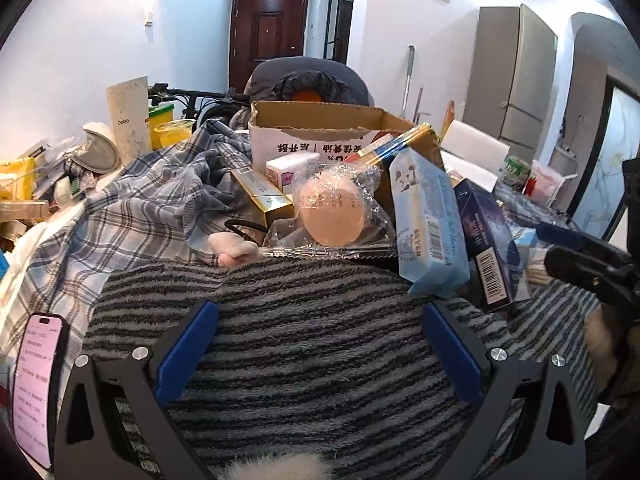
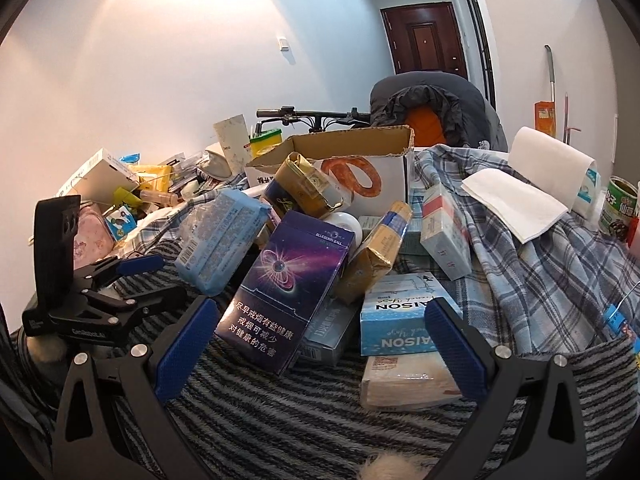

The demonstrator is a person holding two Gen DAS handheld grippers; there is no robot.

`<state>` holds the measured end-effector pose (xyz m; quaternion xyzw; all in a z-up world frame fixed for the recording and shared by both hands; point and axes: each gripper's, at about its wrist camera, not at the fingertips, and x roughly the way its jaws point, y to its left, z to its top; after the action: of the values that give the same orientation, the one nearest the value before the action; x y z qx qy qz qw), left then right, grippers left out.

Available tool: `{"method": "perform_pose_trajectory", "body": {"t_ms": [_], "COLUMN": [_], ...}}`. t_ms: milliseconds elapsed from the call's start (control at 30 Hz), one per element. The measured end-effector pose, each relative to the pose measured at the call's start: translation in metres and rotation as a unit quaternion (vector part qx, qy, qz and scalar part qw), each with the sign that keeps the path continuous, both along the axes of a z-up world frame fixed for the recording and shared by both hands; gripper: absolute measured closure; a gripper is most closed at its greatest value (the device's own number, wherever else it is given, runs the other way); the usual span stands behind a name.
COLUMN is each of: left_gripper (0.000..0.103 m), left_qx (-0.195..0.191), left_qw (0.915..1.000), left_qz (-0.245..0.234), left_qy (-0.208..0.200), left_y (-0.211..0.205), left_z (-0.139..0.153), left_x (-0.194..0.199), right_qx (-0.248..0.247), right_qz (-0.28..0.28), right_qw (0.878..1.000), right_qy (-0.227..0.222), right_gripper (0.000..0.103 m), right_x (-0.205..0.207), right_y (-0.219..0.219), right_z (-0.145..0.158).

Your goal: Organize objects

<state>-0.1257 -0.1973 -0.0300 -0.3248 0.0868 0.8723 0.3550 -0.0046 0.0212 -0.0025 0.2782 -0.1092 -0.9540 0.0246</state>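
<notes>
A heap of small packs lies on a grey striped fleece [image 1: 312, 360] and a plaid shirt [image 1: 140, 204]. In the left wrist view a peach round thing in a clear bag [image 1: 334, 212], a light blue tissue pack [image 1: 430, 224] and a dark purple box [image 1: 486, 240] lean in front of a torn cardboard box [image 1: 320, 136]. My left gripper [image 1: 319, 306] is open over bare fleece, short of the bag. My right gripper [image 2: 320, 304] is open too, with the purple box [image 2: 288, 280] and a blue MAISON tissue box [image 2: 400, 316] just ahead of its fingertips. Neither holds anything.
A lit phone [image 1: 38, 384] lies at the left. A paper roll [image 2: 548, 160] and a green can [image 2: 618, 208] stand at the right. More clutter piles up at the far left [image 2: 120, 184]. A dark jacket [image 2: 432, 108] sits behind the cardboard box [image 2: 360, 160].
</notes>
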Motion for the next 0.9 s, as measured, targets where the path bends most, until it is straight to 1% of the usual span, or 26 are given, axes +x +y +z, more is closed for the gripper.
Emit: {"method": "perform_pose_trajectory", "body": {"t_ms": [100, 233, 433, 600, 900], "left_gripper": [0.0, 0.0, 0.0, 0.0, 0.0], "left_qx": [-0.016, -0.008, -0.011, -0.01, -0.005], "left_qw": [0.9999, 0.9999, 0.9999, 0.9999, 0.9999], "left_qz": [0.001, -0.002, 0.005, 0.002, 0.005], "left_qy": [-0.003, -0.007, -0.003, -0.008, -0.008], "left_y": [0.005, 0.003, 0.003, 0.003, 0.001], "left_z": [-0.002, -0.002, -0.002, -0.003, -0.003], "left_x": [-0.001, -0.003, -0.001, -0.003, -0.002], "right_qx": [-0.009, -0.009, 0.001, 0.013, -0.003], "right_qz": [-0.006, -0.008, -0.025, -0.036, -0.023], "right_qw": [1.0, 1.0, 1.0, 0.999, 0.999], "right_qy": [-0.009, 0.0, 0.015, 0.034, 0.026], "right_gripper": [0.0, 0.0, 0.0, 0.0, 0.0], "right_x": [-0.003, 0.0, 0.006, 0.013, 0.01], "right_y": [0.004, 0.005, 0.004, 0.001, 0.005], "right_z": [-0.002, -0.002, 0.001, 0.004, 0.002]}}
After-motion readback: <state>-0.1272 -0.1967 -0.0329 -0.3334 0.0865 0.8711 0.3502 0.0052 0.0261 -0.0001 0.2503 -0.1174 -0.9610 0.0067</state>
